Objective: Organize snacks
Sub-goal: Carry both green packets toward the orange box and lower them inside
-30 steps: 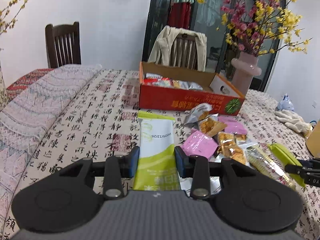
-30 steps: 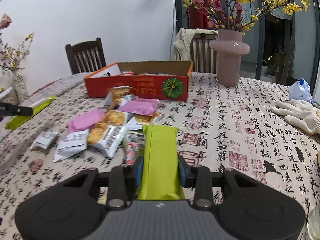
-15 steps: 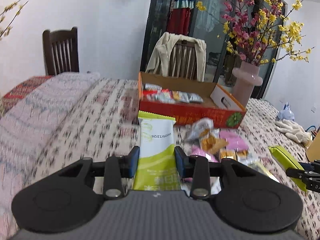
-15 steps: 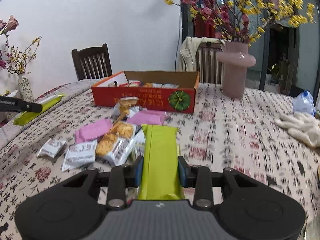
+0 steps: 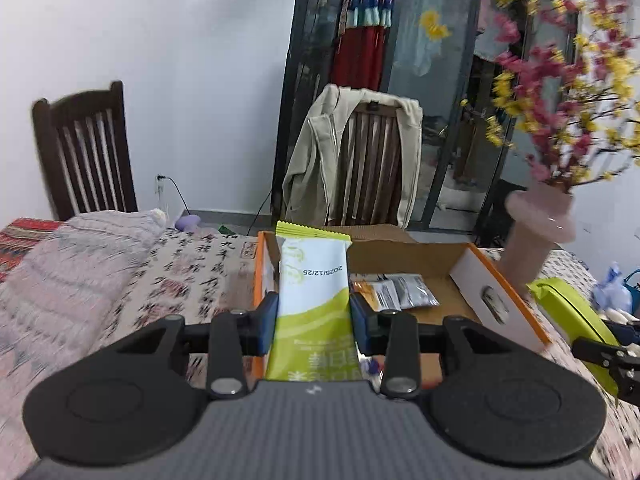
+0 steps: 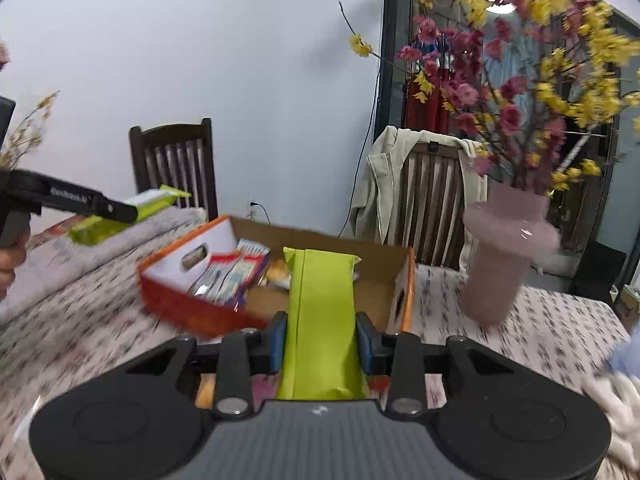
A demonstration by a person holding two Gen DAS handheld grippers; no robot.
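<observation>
With both packets carried lengthwise along the fingers, the orange box lies directly ahead of and below each tool, open side up. The left gripper clamps a white-and-green snack packet; the right gripper clamps a plain green snack packet. Both point gently downward over the near rim, the right appearing slightly nearer.

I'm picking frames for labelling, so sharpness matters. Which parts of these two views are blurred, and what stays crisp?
Left wrist view: the tablecloth and flowers smear, while the left gripper and its white-and-green packet are sharp. Right wrist view: the box, vase and cloth streak, yet the right gripper and its green packet are crisp. Both bow at the edges.
</observation>
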